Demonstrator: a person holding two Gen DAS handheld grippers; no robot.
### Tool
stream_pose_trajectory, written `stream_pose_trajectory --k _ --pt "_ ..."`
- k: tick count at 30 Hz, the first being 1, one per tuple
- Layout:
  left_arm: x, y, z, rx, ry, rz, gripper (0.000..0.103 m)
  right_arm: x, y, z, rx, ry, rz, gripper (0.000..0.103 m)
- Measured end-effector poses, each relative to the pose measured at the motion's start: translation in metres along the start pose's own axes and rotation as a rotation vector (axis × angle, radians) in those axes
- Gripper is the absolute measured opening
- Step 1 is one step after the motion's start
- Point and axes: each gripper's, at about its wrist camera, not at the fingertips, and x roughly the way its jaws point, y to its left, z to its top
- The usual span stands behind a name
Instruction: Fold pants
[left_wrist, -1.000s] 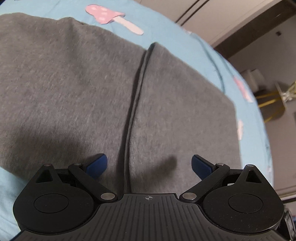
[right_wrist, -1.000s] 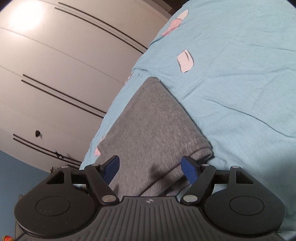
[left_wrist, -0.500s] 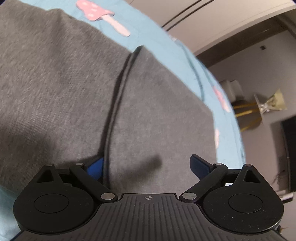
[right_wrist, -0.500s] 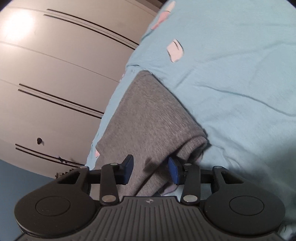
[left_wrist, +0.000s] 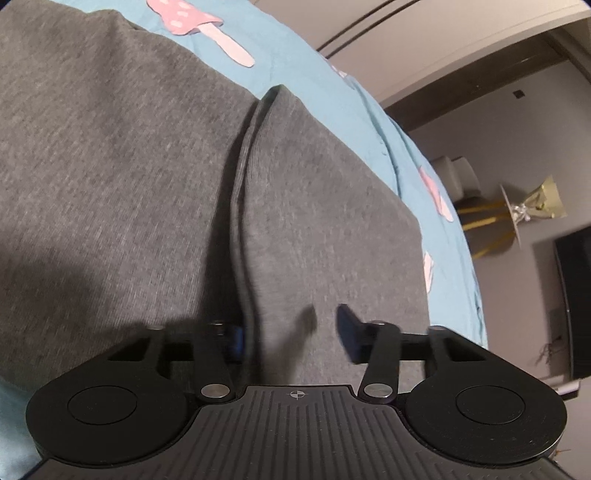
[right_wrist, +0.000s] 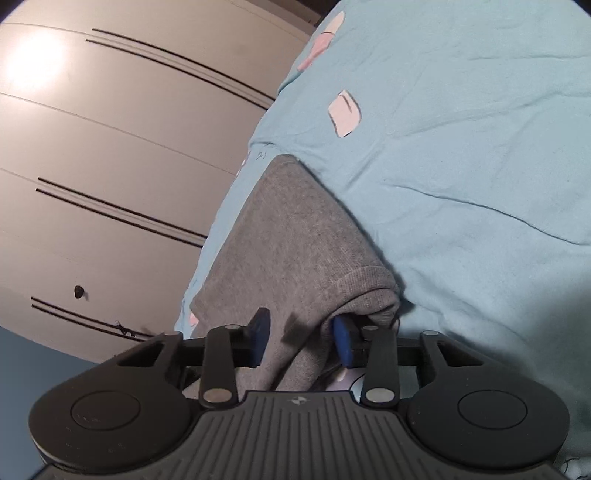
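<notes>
Grey pants (left_wrist: 147, 177) are spread over a light blue bedsheet (left_wrist: 314, 55) printed with pink mushrooms (left_wrist: 201, 26). In the left wrist view the cloth is seen as two broad panels, with a raised folded edge (left_wrist: 243, 206) running between them from the far side down toward the camera. The left gripper (left_wrist: 291, 334) is held low over that edge: the blue pad of one finger (left_wrist: 238, 338) is tucked into the shadowed crease beside the fold, the other finger (left_wrist: 349, 330) rests on top of the right-hand panel, and a strip of cloth is bracketed between them; the fingers are partly drawn in but a clear gap remains, so a firm pinch cannot be confirmed. In the right wrist view a narrower part of the pants (right_wrist: 288, 236) is shown, ending in a ribbed hem (right_wrist: 369, 280) that curls over near the sheet. The right gripper (right_wrist: 301, 338) is closed on a bunched ridge of this cloth, both blue pads pressed against its sides, just beside the hem. A pale wardrobe (right_wrist: 110, 147) with dark grooves is seen beyond the bed. In the left wrist view a side table with gold legs (left_wrist: 513, 218) and a dark screen (left_wrist: 576, 295) are visible past the edge of the bed. No containers are shown in either view.
</notes>
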Motion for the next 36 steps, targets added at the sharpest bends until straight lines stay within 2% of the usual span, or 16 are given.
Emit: stream_pose_trajectory --k 4,5,6,9,10,13,14,18,24,26,27,29,30,33,35,36 --pt "0.006 0.002 0.0 -0.008 0.015 0.01 0.051 0.009 -0.007 0.002 0.052 0.026 -0.014 0.054" --pt "0.007 0.002 0.001 -0.008 0.017 0.012 0.051 0.01 -0.006 0.002 0.047 0.019 -0.014 0.054" --pt "0.008 0.001 0.002 -0.009 0.014 0.016 0.048 0.011 -0.004 0.003 0.039 0.012 -0.013 0.054" --pt "0.01 0.003 0.002 -0.025 0.013 0.044 0.021 0.013 0.0 0.007 0.028 -0.023 0.006 0.055" --pt "0.01 0.006 0.002 -0.042 0.013 0.033 0.02 0.015 0.001 0.008 0.026 -0.03 0.003 0.051" --pt "0.008 0.005 0.001 -0.033 0.0 0.034 0.018 0.021 0.001 0.011 0.003 -0.039 -0.062 0.023" --pt "0.006 0.003 0.0 -0.02 -0.007 0.039 0.017 0.024 -0.001 0.011 0.003 -0.033 -0.074 0.021" --pt "-0.003 -0.013 0.0 0.06 -0.068 0.055 0.015 0.024 0.007 0.011 -0.04 -0.042 -0.062 0.014" --pt "-0.044 -0.029 -0.003 0.18 -0.254 0.075 0.015 0.007 0.032 0.004 -0.125 -0.087 0.161 0.013" --pt "-0.05 -0.024 -0.003 0.182 -0.282 0.085 0.016 0.01 0.03 0.001 -0.132 -0.068 0.152 0.013" --pt "-0.047 -0.019 -0.002 0.18 -0.252 0.096 0.016 0.015 0.028 0.001 -0.137 -0.046 0.106 0.013" --pt "-0.028 -0.008 -0.001 0.14 -0.161 0.168 0.017 0.031 0.022 -0.004 -0.157 0.019 -0.088 0.021" --pt "-0.018 0.0 0.002 0.08 -0.114 0.184 0.019 0.039 0.016 -0.006 -0.156 0.043 -0.147 0.02" --pt "-0.023 0.018 0.009 -0.043 -0.102 0.107 0.03 0.037 0.02 -0.006 -0.158 0.035 -0.113 0.031" --pt "-0.035 0.014 0.01 -0.017 -0.156 0.15 0.04 0.032 0.022 -0.005 -0.149 0.05 -0.08 0.049" --pt "-0.042 0.01 0.013 0.011 -0.194 0.183 0.048 0.029 0.022 -0.006 -0.139 0.05 -0.074 0.051"
